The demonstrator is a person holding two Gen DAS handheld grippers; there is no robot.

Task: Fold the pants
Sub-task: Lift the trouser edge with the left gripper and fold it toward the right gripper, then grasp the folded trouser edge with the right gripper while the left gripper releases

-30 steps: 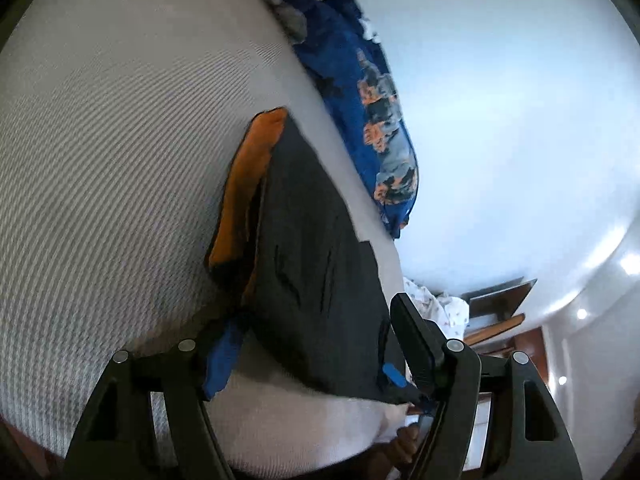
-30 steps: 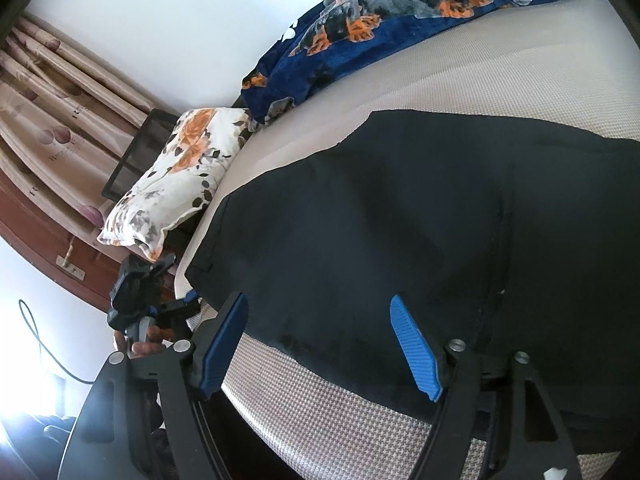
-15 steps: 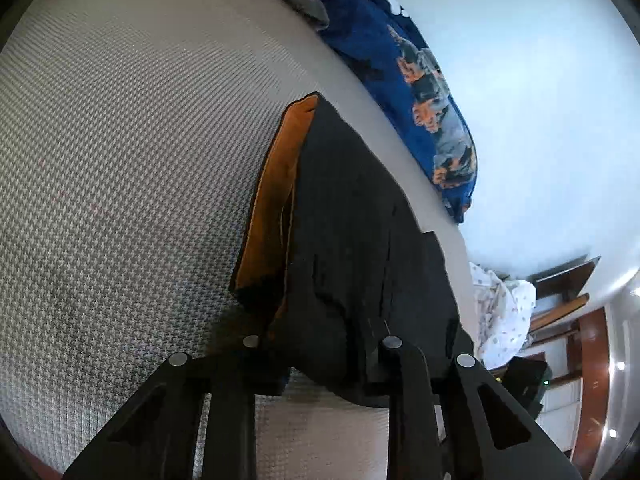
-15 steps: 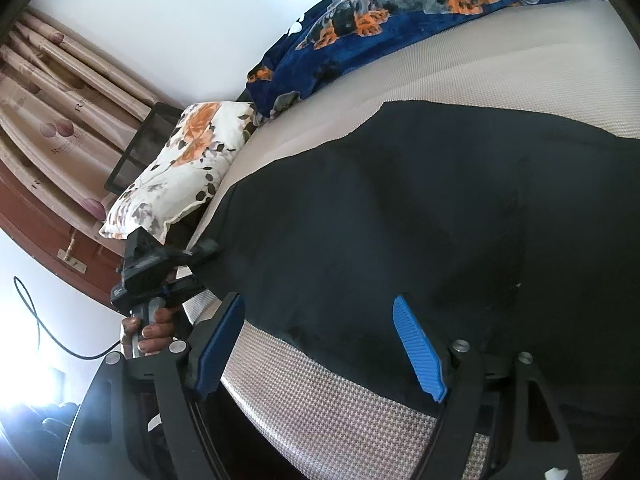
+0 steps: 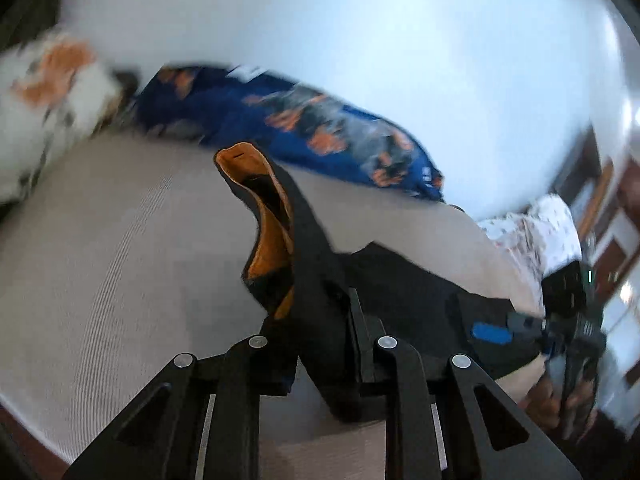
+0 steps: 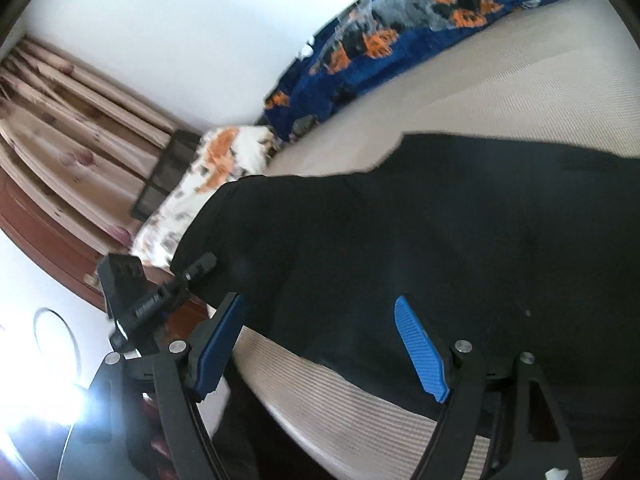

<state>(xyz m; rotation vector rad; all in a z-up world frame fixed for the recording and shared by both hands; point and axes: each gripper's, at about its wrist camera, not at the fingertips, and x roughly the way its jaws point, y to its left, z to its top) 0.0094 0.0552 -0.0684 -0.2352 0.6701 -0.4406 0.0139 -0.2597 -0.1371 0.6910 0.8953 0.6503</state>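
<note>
Left wrist view: the left claw (image 5: 320, 344) is pressed together, pinching a bunched edge of the black pants (image 5: 316, 280), lifting it off the bed (image 5: 100, 260); orange lining shows at the raised end. This looks like the start of a fold; next, carry this edge across.

Right wrist view: the right claw (image 6: 320, 344) is spread wide, hovering over the pants (image 6: 420, 232) lying flat on the bed (image 6: 500, 92). It needs to pinch an edge. Tiny print on the other tool is unreadable.
</note>
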